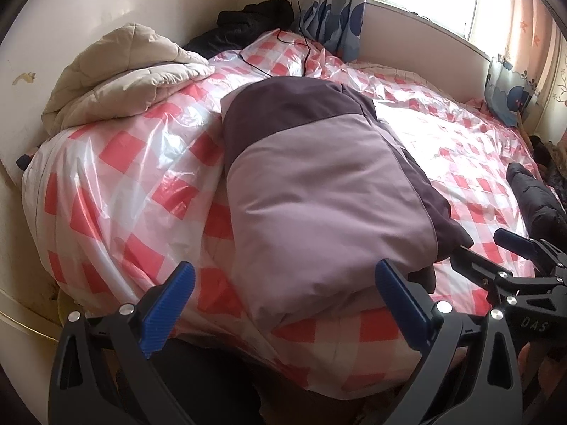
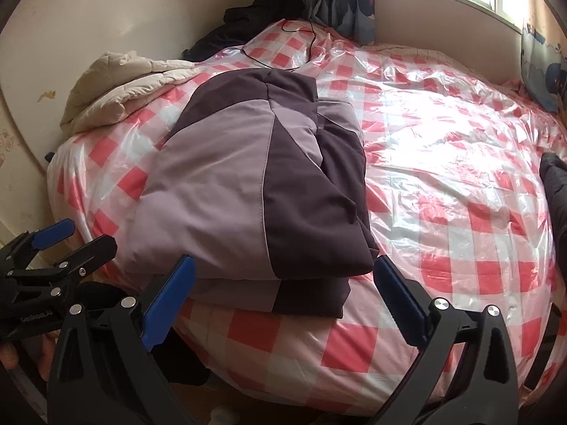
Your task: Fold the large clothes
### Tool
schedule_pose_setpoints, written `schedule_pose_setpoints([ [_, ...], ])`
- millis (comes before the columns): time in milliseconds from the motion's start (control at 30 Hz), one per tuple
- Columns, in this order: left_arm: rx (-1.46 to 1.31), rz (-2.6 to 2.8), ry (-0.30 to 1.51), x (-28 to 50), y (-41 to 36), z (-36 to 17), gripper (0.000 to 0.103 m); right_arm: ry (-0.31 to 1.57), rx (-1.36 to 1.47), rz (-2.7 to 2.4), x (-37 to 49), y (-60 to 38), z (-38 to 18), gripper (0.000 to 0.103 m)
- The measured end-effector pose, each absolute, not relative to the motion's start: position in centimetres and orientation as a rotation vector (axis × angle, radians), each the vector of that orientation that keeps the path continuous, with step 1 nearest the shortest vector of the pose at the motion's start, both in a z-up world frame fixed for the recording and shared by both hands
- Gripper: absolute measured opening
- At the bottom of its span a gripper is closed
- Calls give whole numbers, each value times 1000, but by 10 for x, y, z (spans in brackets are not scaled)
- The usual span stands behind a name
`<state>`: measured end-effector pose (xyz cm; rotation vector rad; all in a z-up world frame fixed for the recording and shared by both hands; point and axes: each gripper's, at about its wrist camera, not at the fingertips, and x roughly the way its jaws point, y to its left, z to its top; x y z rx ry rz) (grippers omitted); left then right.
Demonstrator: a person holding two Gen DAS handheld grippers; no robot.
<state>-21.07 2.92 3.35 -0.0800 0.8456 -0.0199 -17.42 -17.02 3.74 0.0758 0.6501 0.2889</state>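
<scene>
Bed point(image 2: 443, 212) bare toward 3 o'clock; folded jacket point(image 2: 248, 191) at near edge; left gripper point(image 1: 283, 294) and right gripper point(image 2: 283, 283) both wide, holding nothing.

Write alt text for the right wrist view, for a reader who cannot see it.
A folded purple jacket lies near the front edge of a bed covered by a red-checked plastic sheet. The open right gripper hovers before it, holding nothing; the left gripper shows at far left.

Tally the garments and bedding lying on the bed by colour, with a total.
Purple two-tone jacket, folded: 1
Beige quilted coat: 1
Black garments, one at the far corner and one at the right edge: 2
Total: 4
</scene>
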Motion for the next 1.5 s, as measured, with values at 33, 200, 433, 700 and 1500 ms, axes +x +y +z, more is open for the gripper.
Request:
schedule_pose_setpoints([
  [33,-76,-19,846,-211,29,34,97,655,66,279,-174,-170,38,97],
  [200,-74,-14,860,-209,29,33,97,681,69,263,-171,-174,33,97],
  [433,-76,-7,873,-207,31,32,97,686,52,253,-170,-175,32,97],
  [700,-77,-4,889,-205,31,29,97,702,38,265,-167,-171,27,97],
  [1500,-84,18,874,-206,31,28,97,723,34,285,-163,-167,21,97],
])
